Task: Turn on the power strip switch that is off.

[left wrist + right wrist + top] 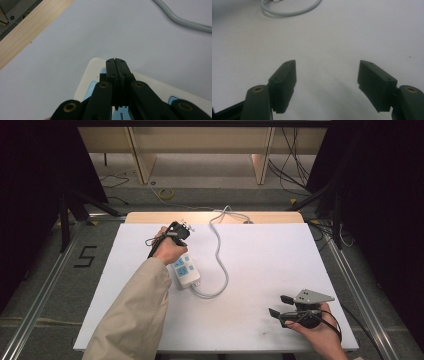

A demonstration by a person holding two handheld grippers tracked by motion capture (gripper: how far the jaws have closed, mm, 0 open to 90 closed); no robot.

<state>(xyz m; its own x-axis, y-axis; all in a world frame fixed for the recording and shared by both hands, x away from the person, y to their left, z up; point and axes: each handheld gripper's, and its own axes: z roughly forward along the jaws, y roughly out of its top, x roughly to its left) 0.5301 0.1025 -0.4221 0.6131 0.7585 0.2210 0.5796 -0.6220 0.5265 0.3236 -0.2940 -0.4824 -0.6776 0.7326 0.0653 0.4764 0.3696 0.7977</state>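
Step in hand: closed-jaw press on power strip (185, 271), lying left of centre on white table sheet (260, 320), grey cable (219, 251) looping away to far edge. Left gripper (116, 60) clenched, empty, tips over strip's near-end socket face. Right gripper (278, 305) released, idle, well apart. Next move, judged: steady downward push on switch; contact not confirmable.

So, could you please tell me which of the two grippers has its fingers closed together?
The left gripper, held over the white power strip at the table's far side. Its fingers meet with nothing between them, while the right gripper, near the front edge, has a wide gap.
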